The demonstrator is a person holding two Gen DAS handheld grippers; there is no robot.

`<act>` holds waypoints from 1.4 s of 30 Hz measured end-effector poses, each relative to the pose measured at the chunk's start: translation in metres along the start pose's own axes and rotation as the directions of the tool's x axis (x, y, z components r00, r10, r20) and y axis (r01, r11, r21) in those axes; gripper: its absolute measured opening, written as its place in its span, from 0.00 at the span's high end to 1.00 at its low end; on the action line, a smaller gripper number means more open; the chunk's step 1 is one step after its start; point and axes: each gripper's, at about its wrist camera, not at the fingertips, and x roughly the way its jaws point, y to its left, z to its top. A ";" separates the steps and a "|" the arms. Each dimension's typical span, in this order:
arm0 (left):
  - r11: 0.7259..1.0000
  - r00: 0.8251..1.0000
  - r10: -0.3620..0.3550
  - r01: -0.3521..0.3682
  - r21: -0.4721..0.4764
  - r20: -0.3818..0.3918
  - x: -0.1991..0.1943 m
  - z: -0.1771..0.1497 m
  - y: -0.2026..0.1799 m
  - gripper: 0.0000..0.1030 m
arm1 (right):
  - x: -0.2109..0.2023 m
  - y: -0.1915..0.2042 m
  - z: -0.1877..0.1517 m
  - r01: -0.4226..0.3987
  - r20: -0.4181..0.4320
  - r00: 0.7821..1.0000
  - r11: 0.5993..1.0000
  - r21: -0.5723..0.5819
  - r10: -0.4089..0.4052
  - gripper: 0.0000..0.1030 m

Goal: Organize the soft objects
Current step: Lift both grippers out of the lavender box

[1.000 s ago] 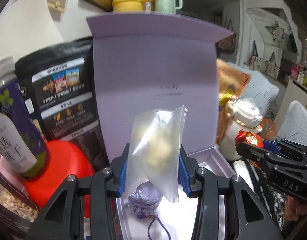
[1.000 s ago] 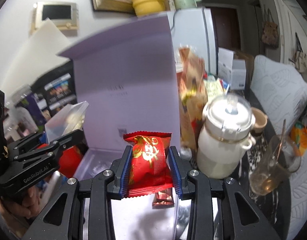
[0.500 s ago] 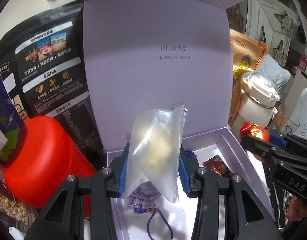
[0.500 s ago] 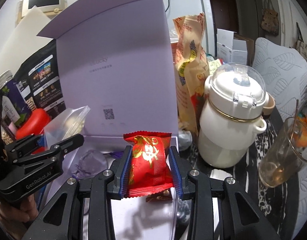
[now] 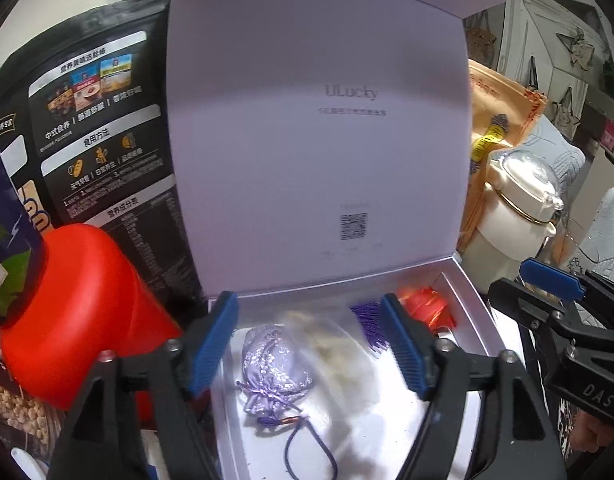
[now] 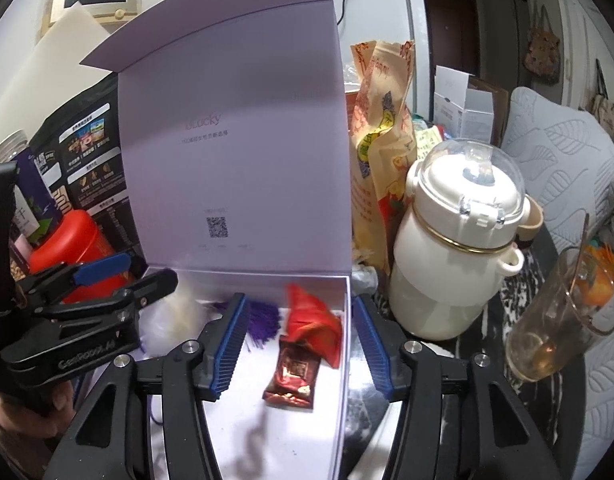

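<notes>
With both pairs of fingers just sprung apart, you are at the release step: your left gripper [image 5: 313, 344] stands open over the clear bag [image 5: 339, 350], blurred as it drops beside the lilac pouch [image 5: 273, 364], and your right gripper [image 6: 299, 344] gapes above the red packet [image 6: 315, 328] in the lavender box [image 6: 343, 360] (lid upright behind). Next, I judge, lift both clear and seek another soft item.

2 wrist fisheyes, close above, angled down from left and right, sharing the open box [image 5: 463, 280]
</notes>
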 end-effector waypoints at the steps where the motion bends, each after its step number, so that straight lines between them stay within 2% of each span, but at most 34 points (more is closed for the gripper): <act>1: 1.000 1.000 0.013 -0.013 0.008 0.002 0.000 0.000 -0.002 0.23 | -0.001 -0.001 0.000 0.000 0.001 1.000 1.000 0.004 0.000 0.47; 8: 1.000 1.000 0.015 -0.015 0.016 0.012 -0.004 0.002 -0.011 0.23 | -0.010 -0.008 0.005 0.020 0.012 1.000 1.000 0.003 -0.020 0.47; 10: 0.998 0.999 0.042 -0.043 0.038 0.007 -0.008 0.003 -0.014 0.23 | -0.013 -0.007 0.005 0.025 0.016 1.000 1.000 0.001 -0.025 0.47; 18: 0.999 0.997 0.028 -0.030 0.030 0.076 -0.047 0.008 -0.016 0.23 | -0.034 -0.003 0.005 -0.004 0.043 0.999 1.000 0.011 0.004 0.47; 30: 0.999 0.984 0.006 -0.011 0.031 0.175 -0.114 0.013 -0.021 0.23 | -0.096 0.013 0.009 0.004 0.125 0.992 1.000 -0.007 -0.003 0.47; 33: 1.000 0.980 0.004 -0.010 0.029 0.201 -0.135 0.011 -0.021 0.23 | -0.117 0.018 0.008 0.014 0.156 0.988 1.000 -0.017 -0.011 0.43; 37: 0.999 0.971 0.000 -0.009 0.034 0.239 -0.160 0.008 -0.024 0.23 | -0.146 0.025 0.008 0.023 0.196 0.980 0.999 -0.026 -0.017 0.43; 38: 0.999 0.969 0.000 -0.009 0.035 0.248 -0.166 0.008 -0.025 0.21 | -0.155 0.027 0.007 0.025 0.207 0.978 0.999 -0.029 -0.019 0.42; 40: 0.999 0.963 0.002 -0.014 0.040 0.270 -0.181 0.005 -0.026 0.14 | -0.172 0.031 0.005 0.033 0.230 0.973 0.999 -0.030 -0.025 0.34; 41: 0.999 0.960 0.005 -0.017 0.041 0.281 -0.187 0.003 -0.027 0.05 | -0.178 0.032 0.004 0.035 0.238 0.971 0.999 -0.032 -0.027 0.32; 42: 0.999 0.954 0.010 -0.023 0.043 0.301 -0.197 0.000 -0.028 0.01 | -0.186 0.033 0.002 0.040 0.250 0.968 0.999 -0.034 -0.031 0.30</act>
